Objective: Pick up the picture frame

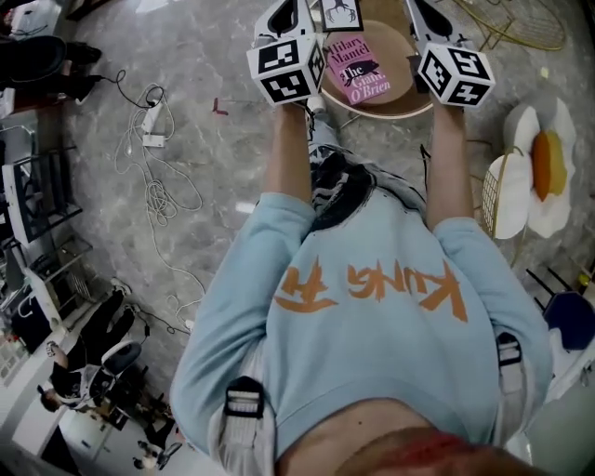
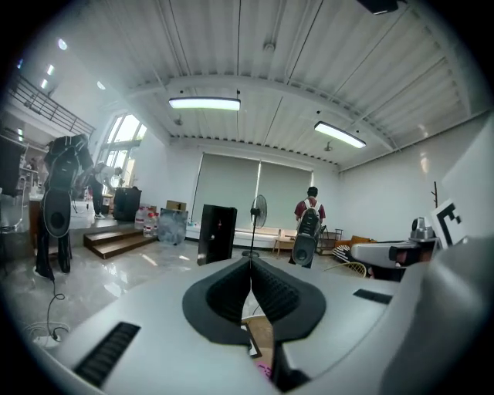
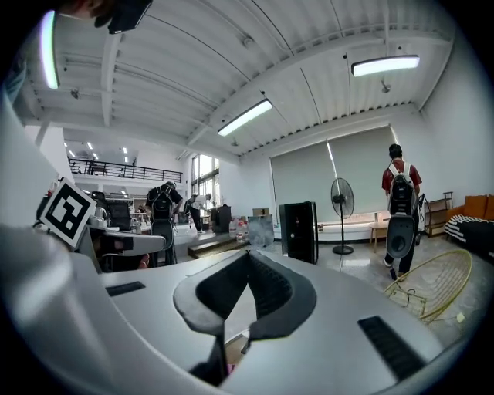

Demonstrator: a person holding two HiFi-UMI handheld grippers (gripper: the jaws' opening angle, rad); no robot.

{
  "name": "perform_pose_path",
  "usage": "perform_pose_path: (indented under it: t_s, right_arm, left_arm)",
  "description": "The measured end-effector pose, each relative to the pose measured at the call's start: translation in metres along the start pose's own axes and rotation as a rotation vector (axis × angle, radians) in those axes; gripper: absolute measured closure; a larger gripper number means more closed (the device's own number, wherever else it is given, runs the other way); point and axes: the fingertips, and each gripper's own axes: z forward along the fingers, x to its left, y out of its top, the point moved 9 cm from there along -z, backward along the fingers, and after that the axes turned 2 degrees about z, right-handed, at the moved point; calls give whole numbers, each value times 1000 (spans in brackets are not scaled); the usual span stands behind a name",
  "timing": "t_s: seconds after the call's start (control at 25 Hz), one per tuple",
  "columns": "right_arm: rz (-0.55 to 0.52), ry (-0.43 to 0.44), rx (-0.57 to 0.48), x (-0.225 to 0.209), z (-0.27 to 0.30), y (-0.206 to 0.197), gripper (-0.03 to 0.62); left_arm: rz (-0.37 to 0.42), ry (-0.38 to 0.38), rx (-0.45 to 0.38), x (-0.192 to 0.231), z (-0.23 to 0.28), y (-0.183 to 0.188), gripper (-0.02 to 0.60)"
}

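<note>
Lying on the grey stone floor [image 1: 112,279] at the far left of the head view, a tangle of white cables [image 1: 160,191] trails from a power strip [image 1: 153,125]. Next comes the left gripper [image 2: 249,266]. Its own view shows the two dark pads [image 2: 228,297] pressed together with nothing between them. In the head view its tips run off the top edge, and only its marker cube [image 1: 286,67] shows clearly. Between the two grippers stands a round wooden table [image 1: 409,104] carrying a pink book [image 1: 358,70]. Just beyond the book sits the picture frame [image 1: 340,12], black-edged with a white picture, its far part cut off by the top edge. Whether either gripper touches it cannot be told. The right gripper [image 3: 247,258] likewise has its pads closed on nothing, and its tips are also out of the head view. Under both pairs of pads only a sliver of wood and pink shows, too small to make out. At the far right lies a cushion [image 1: 544,158] shaped like a fried egg.
</note>
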Motion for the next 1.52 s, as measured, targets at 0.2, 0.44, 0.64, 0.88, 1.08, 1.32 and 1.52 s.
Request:
perform_pose_path:
  t_s: [0.2, 0.44, 0.64, 0.88, 1.08, 1.32, 1.52]
  right_arm:
    - [38, -19, 75, 1, 71, -19, 597]
    - [58, -60, 153, -6, 154, -31, 595]
    - [88, -102, 248, -11, 207, -56, 595]
    - [110, -135, 346, -18, 235, -87, 595]
    - [149, -158, 397, -35, 234, -114, 595]
    - [179, -107, 465, -55, 243, -169, 595]
    - [184, -43, 526, -76, 262, -228, 597]
  left_arm:
    - [-31, -13, 91, 48, 52, -20, 561]
    - [-89, -45, 180, 100, 128, -39, 561]
    - [-134, -95, 288, 125, 182, -74, 561]
    - [-190, -134, 384, 130, 222, -115, 561]
    - [-199, -156, 450, 113, 238, -144, 561]
    - [-221, -118, 503, 98, 249, -189, 561]
    - [-241, -63, 538, 87, 266, -239, 561]
